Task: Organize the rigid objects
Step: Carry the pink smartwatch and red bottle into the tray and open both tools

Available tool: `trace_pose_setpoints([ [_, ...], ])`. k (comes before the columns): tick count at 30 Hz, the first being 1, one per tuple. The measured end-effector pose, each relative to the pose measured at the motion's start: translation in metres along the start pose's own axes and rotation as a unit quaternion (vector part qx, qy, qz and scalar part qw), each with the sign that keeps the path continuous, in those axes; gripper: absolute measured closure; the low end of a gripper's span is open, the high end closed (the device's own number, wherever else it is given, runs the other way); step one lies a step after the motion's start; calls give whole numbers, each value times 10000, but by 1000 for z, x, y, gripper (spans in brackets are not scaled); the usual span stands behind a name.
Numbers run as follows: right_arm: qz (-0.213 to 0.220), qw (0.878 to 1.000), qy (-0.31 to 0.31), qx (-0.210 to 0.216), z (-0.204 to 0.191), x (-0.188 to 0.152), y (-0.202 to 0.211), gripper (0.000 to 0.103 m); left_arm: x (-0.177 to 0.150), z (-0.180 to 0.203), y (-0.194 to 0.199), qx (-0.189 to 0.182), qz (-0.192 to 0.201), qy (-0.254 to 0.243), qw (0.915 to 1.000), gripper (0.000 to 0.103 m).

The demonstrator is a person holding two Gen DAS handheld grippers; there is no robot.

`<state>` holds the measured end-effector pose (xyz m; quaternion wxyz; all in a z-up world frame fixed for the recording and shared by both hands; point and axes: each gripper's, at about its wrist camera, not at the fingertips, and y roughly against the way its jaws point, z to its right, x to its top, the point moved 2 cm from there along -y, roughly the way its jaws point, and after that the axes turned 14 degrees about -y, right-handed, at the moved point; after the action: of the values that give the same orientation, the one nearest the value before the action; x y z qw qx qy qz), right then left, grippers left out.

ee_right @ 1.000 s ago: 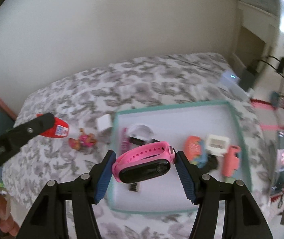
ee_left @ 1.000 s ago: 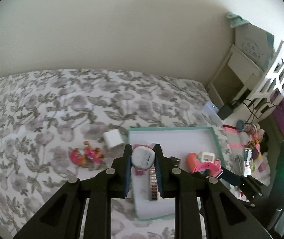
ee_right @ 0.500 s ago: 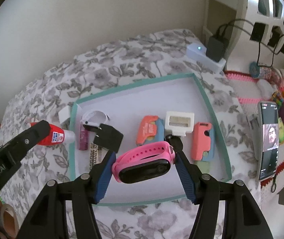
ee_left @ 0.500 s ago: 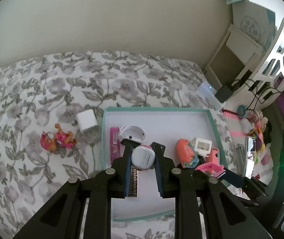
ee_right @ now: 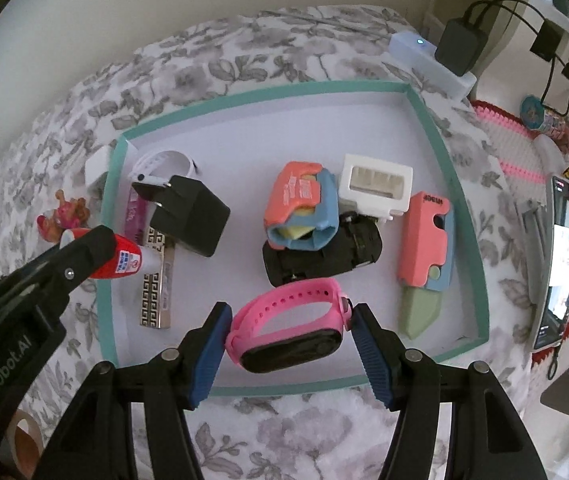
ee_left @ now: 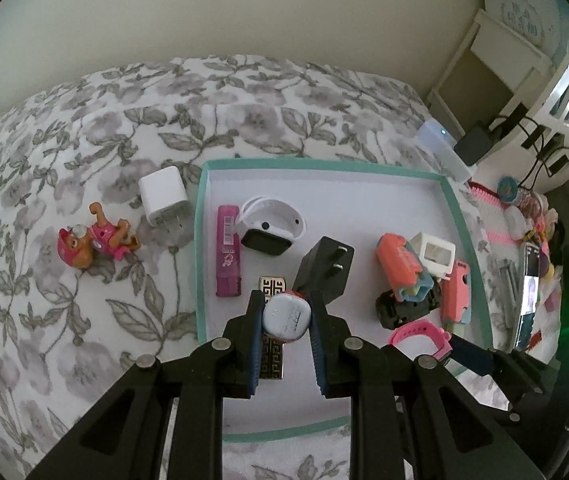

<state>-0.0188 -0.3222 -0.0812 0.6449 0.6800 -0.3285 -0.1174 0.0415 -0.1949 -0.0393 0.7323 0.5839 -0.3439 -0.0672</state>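
A teal-rimmed white tray (ee_left: 200,240) (ee_right: 480,260) lies on the flowered bedspread. My left gripper (ee_left: 286,304) is shut on a small red bottle with a white cap (ee_left: 286,316) (ee_right: 122,260), low over the tray's left part above a gold patterned bar (ee_right: 156,292). My right gripper (ee_right: 289,316) is shut on a pink smartwatch (ee_right: 288,328) (ee_left: 420,332), held over the tray's near edge in front of a black toy car (ee_right: 324,256). Also in the tray are a black charger (ee_left: 326,272), a white watch (ee_left: 272,224) and a magenta tube (ee_left: 228,252).
A coral-and-blue toy (ee_right: 300,208), a white box (ee_right: 376,184) and a coral toy knife (ee_right: 424,248) fill the tray's right part. Left of the tray lie a white charger (ee_left: 163,196) and a toy pup (ee_left: 96,240). A phone (ee_right: 562,260) lies to the right.
Both grippers have sunk toward the tray and tilted further down, so it now looks larger and closer. Each still holds the same thing.
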Motion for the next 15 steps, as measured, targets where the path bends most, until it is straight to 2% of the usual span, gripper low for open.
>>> trace_pose_setpoints([
  [15,-121,9997,3,-211,1,0,-7,37,-4,11,-9,-86,-306,-145,9994,81],
])
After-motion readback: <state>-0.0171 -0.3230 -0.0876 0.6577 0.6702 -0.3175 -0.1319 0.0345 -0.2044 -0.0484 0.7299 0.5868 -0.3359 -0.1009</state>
